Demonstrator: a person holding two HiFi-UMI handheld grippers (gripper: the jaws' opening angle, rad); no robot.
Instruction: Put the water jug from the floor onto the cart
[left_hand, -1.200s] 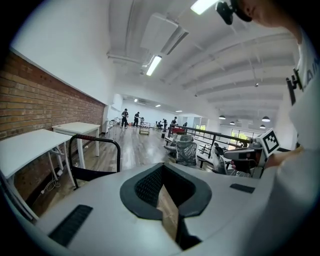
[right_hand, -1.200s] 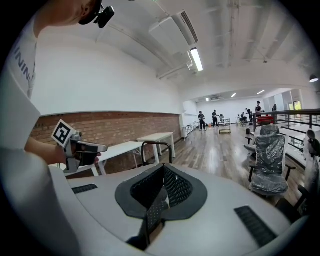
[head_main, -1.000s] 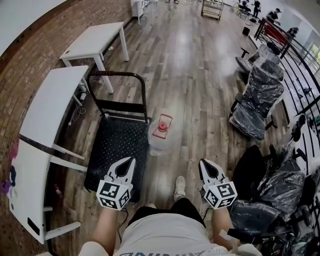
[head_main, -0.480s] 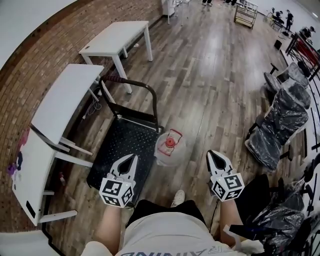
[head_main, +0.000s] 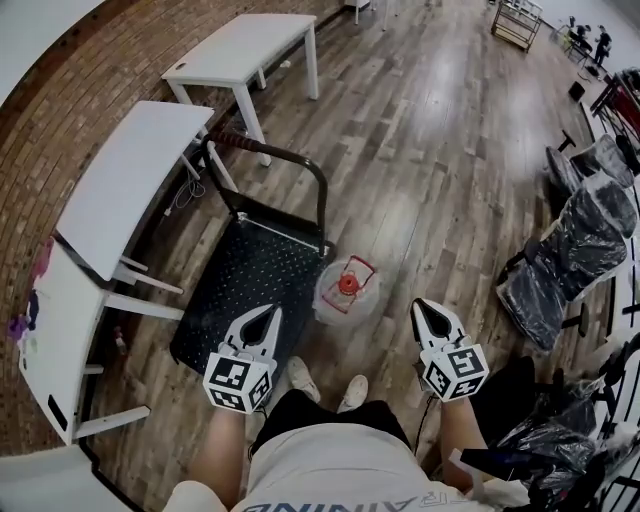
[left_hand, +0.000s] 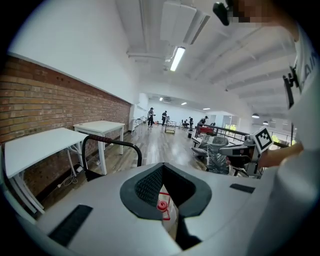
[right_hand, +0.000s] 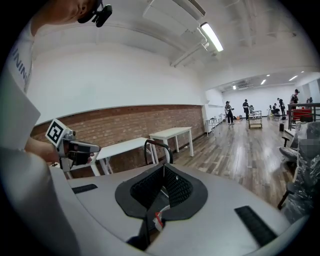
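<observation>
- Jaws of the left gripper (head_main: 272, 312) meet at the tips and clamp nothing.
- Right gripper (head_main: 420, 303) is the same: jaws closed on each other and empty.
- Jug (head_main: 346, 292) stands upright on the floor (head_main: 420, 150) between the two grippers, at 12 o'clock from the person's shoes (head_main: 305, 378). It has a red cap and a red handle on top, and neither gripper touches it.
- Cart (head_main: 245, 290) sits just beside the jug at its 9 o'clock. Its black studded deck is bare, and its black push handle rises at the far end, toward 11 o'clock.
- Floor is glossy grey-brown wood plank, with pale glare toward 12 o'clock.
- Two white tables (head_main: 130, 175) line the brick wall (head_main: 60, 110) from 9 to 11 o'clock, with cables hanging under the nearer one.
- Chairs (head_main: 565, 270) wrapped in plastic stand at 3 o'clock, well apart from the jug.
- Room is long and open. Both gripper views show white upper walls and a white ceiling with strip lights, and people stand far off at 1 o'clock.
</observation>
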